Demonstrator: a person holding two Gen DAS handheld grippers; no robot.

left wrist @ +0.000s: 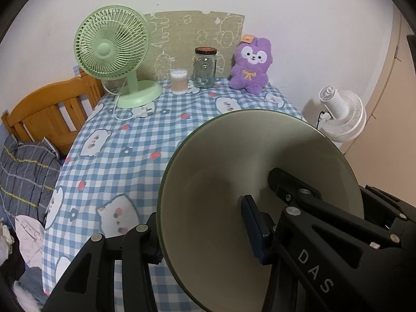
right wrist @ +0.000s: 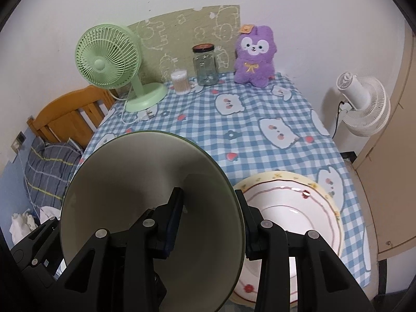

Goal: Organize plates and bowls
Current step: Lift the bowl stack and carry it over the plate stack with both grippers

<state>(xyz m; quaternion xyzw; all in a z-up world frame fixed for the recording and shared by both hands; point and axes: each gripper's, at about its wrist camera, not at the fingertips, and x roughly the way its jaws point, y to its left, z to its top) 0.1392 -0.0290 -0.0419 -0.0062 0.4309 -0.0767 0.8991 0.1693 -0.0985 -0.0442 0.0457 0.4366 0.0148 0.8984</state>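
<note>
Green bowl point(left wrist: 234, 182) — you hold it between both tongs, lifted off the checked counter point(left wrist: 124, 140). Your left tongs point(left wrist: 205, 234) pinch its left rim, one finger inside the bowl and one outside; your right tongs point(right wrist: 210, 218) pinch the opposite rim the same way. Both are narrowed onto the wall, neither wide. The bowl tips on edge, its hollow facing you. In the right wrist view, a white plate point(right wrist: 299, 208) with a yellow flowered rim lies flat on the counter just right of the bowl and below it — nearer your right hand. Stacking likely means carrying the bowl rightward, then levelling it.
</note>
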